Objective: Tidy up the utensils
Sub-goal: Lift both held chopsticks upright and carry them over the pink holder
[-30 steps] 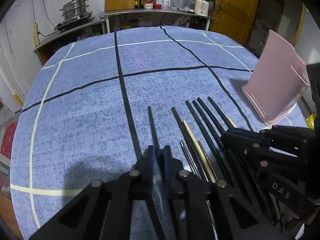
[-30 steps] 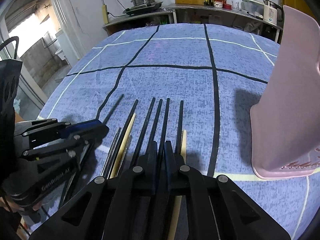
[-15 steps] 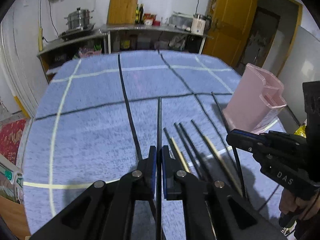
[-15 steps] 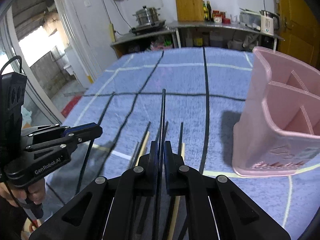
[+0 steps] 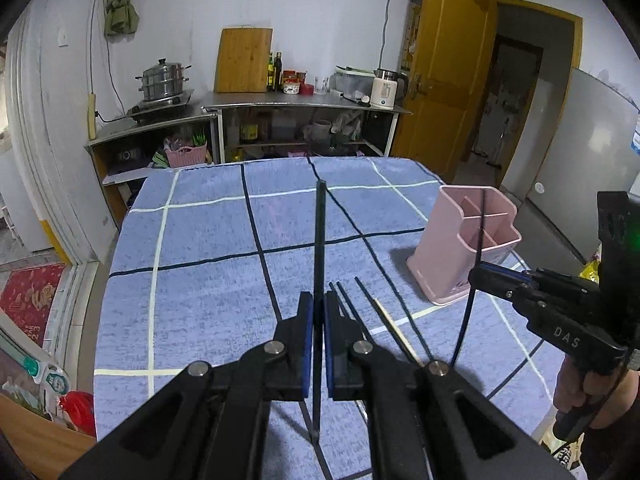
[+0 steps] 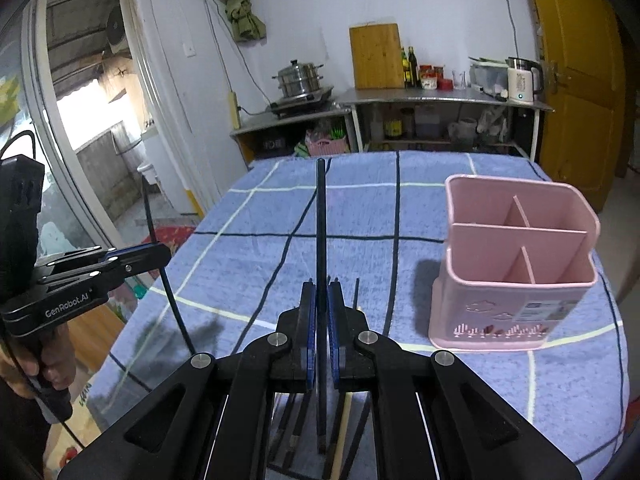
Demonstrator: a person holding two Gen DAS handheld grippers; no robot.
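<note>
On the left, the left gripper (image 5: 316, 344) has its jaws closed on a single black chopstick (image 5: 319, 248), clamped partway along its length so the far end points up and away over the blue checked surface (image 5: 192, 280) and the near end hangs below the jaws. In the middle, the rest of the chopsticks (image 5: 360, 304), mostly black with a pale wooden one among them, lie side by side on the cloth near the person. To the right of these, the right gripper (image 6: 318, 344) grips a second black chopstick (image 6: 320, 220) in closed jaws, also tilted up and clear of the cloth. Farthest right stands the pink utensil holder (image 6: 520, 264), upright, with a long compartment at the back and smaller ones in front, all looking empty.

The step in hand looks like carrying both sticks across to the holder. To do it well, each stick should probably be turned nearer to upright and its lower end brought over one compartment before the jaws let go. The right stick is closer and could go in first. The left one has farther to travel and must cross above the loose sticks without catching the other gripper. Letting go low, inside the rim, should stop a stick bouncing out or tipping the light holder.
</note>
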